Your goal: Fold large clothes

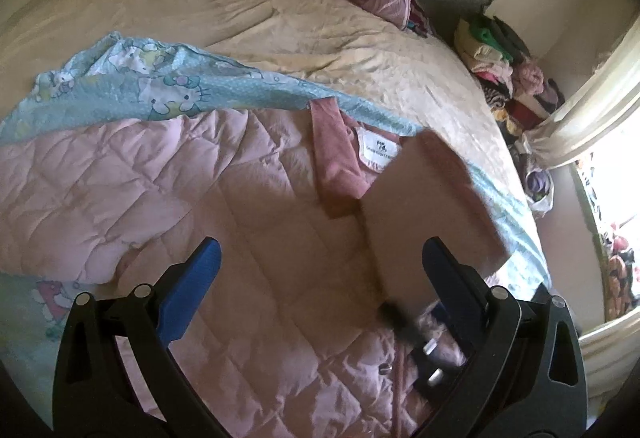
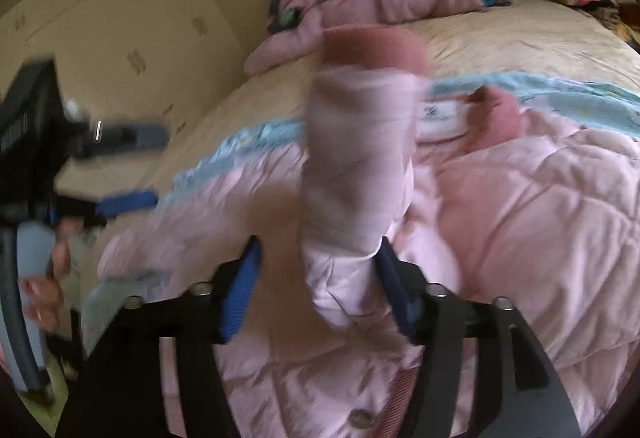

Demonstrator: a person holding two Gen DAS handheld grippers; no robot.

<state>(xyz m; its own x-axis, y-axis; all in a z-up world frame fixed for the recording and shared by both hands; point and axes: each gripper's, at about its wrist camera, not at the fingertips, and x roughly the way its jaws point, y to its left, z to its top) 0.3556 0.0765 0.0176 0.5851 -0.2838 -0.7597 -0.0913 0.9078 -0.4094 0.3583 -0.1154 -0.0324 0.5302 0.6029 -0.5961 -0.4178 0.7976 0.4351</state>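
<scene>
1. While your left gripper [image 1: 320, 278] hangs spread wide and grasping nothing, the pink quilted coat [image 1: 160, 189] lies below it on the Hello Kitty sheet [image 1: 160, 85].
2. Your right gripper [image 2: 320, 290] has its sleeve [image 2: 356, 165] between the fingers, against the right one; whether it pinches, you cannot tell.

Left black two-finger gripper with blue pads [image 1: 320, 258]: jaws spread wide, nothing between them, hovering. Right black two-finger gripper with blue pads [image 2: 318, 280]: jaws apart, a blurred sleeve lying between them, touching the right pad; grip unclear.
</scene>
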